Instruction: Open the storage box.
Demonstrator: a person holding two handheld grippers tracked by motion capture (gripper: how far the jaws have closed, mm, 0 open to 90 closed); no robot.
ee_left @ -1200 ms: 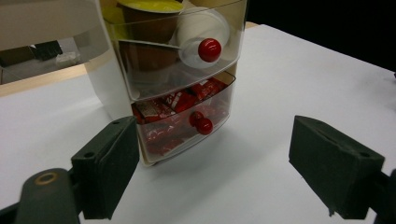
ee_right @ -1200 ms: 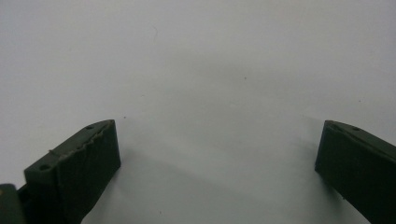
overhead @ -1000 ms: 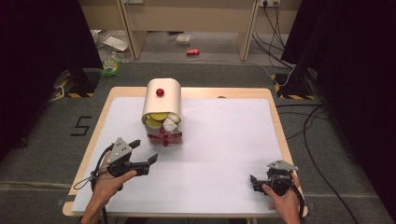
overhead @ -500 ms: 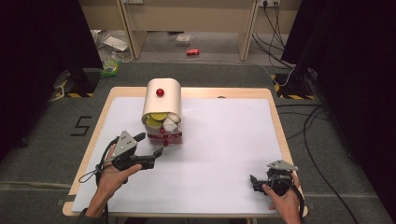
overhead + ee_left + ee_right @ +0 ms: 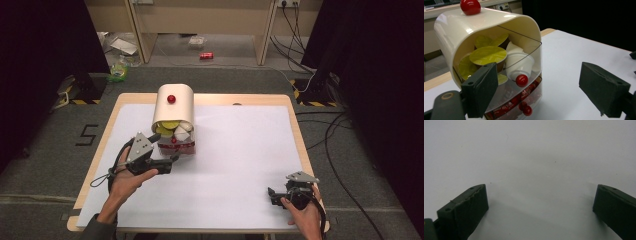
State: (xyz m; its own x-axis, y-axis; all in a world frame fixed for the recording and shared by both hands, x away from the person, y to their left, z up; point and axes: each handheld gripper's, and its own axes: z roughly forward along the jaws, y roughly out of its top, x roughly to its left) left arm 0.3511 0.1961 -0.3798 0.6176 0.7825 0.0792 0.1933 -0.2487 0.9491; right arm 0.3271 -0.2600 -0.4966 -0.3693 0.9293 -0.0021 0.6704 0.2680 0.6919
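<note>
- The cream dispenser [image 5: 174,107] stands on the white sheet [image 5: 240,165] that covers the worktop [image 5: 112,117], toward the far left part, with a red ball knob [image 5: 171,98] on its rounded top.
- Its open front faces the person; a clear panel [image 5: 529,57] closes the upper part, and behind it lie coffee pods with yellow-green foil lids [image 5: 487,55] and white pods [image 5: 520,65].
- A small red knob [image 5: 521,80] sits on the front at the middle, and a second red knob [image 5: 527,110] sits lower, on a clear drawer holding red-wrapped packets [image 5: 510,103].
- The left gripper [image 5: 167,162] is held in the person's left hand [image 5: 125,177] just in front and slightly left of the dispenser, near its base; from above its tips look very close to the lower drawer, and I cannot tell whether they touch it.
- In the left gripper view its jaws stand wide apart with nothing between them, one pad [image 5: 482,91] in front of the dispenser's lower left and the other pad [image 5: 604,88] well off to the side over bare sheet.
- The right gripper [image 5: 272,195] is in the right hand [image 5: 305,212] near the worktop's near right corner, well apart from the dispenser.
- Its jaws are spread wide too, gripping nothing, over plain white sheet in the right gripper view.
- A cable loops [image 5: 107,175] from the left gripper over the sheet's left edge.
</note>
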